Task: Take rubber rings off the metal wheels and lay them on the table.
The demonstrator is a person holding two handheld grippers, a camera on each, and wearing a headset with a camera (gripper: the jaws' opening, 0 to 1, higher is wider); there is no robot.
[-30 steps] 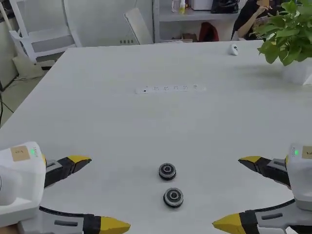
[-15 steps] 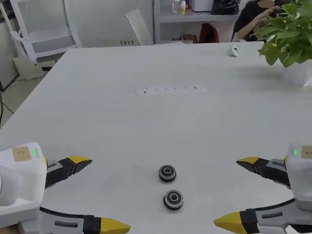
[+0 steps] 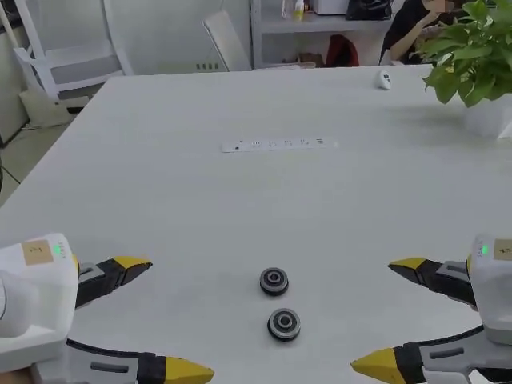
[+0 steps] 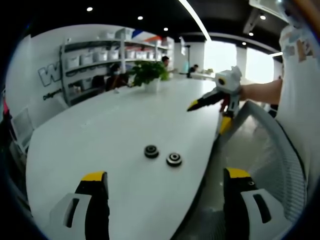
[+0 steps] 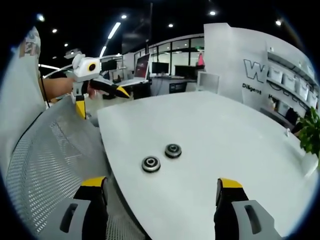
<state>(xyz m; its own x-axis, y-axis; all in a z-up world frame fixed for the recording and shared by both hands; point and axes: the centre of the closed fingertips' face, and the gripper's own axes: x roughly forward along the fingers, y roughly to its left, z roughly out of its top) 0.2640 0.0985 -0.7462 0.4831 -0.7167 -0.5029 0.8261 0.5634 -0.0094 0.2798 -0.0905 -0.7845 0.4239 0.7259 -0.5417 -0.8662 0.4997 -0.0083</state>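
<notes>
Fingers (image 3: 128, 264) of both tools were spread wide with nothing between them. The left gripper (image 3: 160, 317) and the right gripper (image 3: 390, 315) hung low over the near part of the white table (image 3: 240, 200), tips pointing inward toward each other. Between the two sets of tips, well apart from either, two small metal wheels (image 3: 274, 281) lay flat, one just beyond the other. Each wore its dark rubber ring (image 3: 271, 323).

I judged the main risk to come from how small and close together the wheels were. A fingertip nudging one could knock it into its neighbour, or send it skidding off the table edge, which ran near the wheels on my side. A ring pulled while the other gripper did not pin the wheel could simply drag the wheel along, or snap free and fly.

Nothing stood between the fingers and the wheels. Far beyond the tips I saw a white power strip (image 3: 280, 145), a small white object (image 3: 385, 80), and a leafy plant (image 3: 472, 48) off past the right fingers. A grey mesh chair (image 5: 55, 150) sat back by the table edge, beneath the fingers.
</notes>
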